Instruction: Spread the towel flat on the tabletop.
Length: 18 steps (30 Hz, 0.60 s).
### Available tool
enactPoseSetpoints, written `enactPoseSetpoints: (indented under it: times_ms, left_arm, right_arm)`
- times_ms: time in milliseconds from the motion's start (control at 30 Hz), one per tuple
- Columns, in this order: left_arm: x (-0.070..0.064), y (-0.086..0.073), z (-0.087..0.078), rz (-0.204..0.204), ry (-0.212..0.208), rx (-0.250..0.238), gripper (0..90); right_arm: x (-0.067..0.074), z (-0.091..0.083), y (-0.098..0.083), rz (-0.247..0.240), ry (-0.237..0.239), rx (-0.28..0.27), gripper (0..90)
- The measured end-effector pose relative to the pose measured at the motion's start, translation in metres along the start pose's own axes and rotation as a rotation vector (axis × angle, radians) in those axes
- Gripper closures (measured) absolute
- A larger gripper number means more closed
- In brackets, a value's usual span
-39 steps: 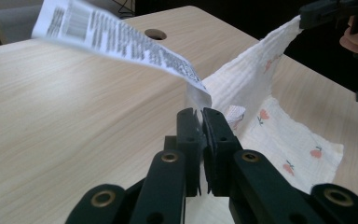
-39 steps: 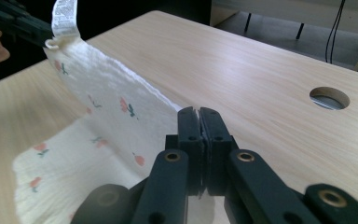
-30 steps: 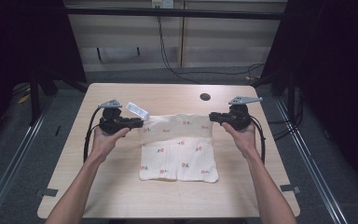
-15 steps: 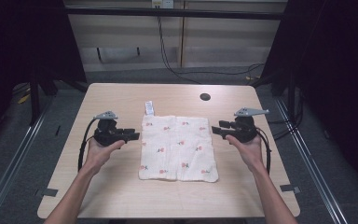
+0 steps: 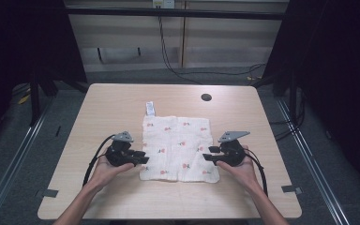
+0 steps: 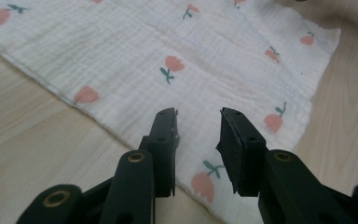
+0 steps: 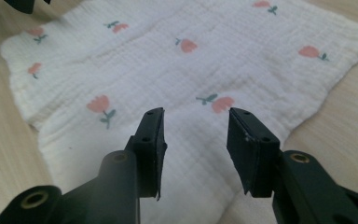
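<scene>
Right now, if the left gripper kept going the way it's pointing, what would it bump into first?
Most likely the flowered cloth. The left gripper has its jaws apart with nothing between them, aimed low over the cloth's near edge. How high it hovers is hard to judge.

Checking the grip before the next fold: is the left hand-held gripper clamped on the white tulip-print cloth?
No: the left hand-held gripper has its jaws apart above the white tulip-print cloth, nothing pinched between them.
</scene>
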<state>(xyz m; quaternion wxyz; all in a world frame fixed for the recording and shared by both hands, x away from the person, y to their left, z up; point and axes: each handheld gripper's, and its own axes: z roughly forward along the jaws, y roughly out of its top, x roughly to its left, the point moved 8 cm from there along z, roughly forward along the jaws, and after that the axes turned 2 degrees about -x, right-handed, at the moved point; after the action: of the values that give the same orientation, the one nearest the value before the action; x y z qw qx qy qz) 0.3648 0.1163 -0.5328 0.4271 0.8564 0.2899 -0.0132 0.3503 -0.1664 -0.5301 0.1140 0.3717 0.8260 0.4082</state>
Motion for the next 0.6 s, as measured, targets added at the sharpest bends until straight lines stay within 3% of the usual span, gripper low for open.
enactPoseSetpoints:
  times_ms: [100, 233, 267, 433, 567, 600]
  left_arm:
    - [0.002, -0.001, 0.006, -0.021, -0.017, 0.008, 64.7]
    - [-0.002, -0.007, 0.014, 0.005, -0.012, 0.04, 60.1]
    - [-0.006, -0.011, 0.016, 0.028, -0.016, 0.066, 59.5]
    - [-0.012, -0.021, 0.01, 0.046, -0.037, 0.094, 59.0]
    - [-0.018, -0.025, 0.009, 0.076, -0.036, 0.084, 58.3]
    - [-0.023, -0.026, 0.011, 0.107, -0.041, 0.086, 58.1]
  right_arm:
    - [-0.003, 0.006, -0.003, 0.041, 0.03, 0.016, 55.7]
    - [-0.011, 0.014, -0.009, 0.026, 0.0, 0.042, 53.5]
    - [-0.014, 0.016, -0.011, 0.018, -0.022, 0.047, 52.5]
    - [-0.013, 0.023, -0.017, -0.008, -0.039, 0.052, 48.8]
    - [-0.013, 0.024, -0.017, -0.037, -0.073, 0.046, 56.1]
    - [-0.015, 0.023, -0.017, -0.034, -0.091, 0.056, 64.4]
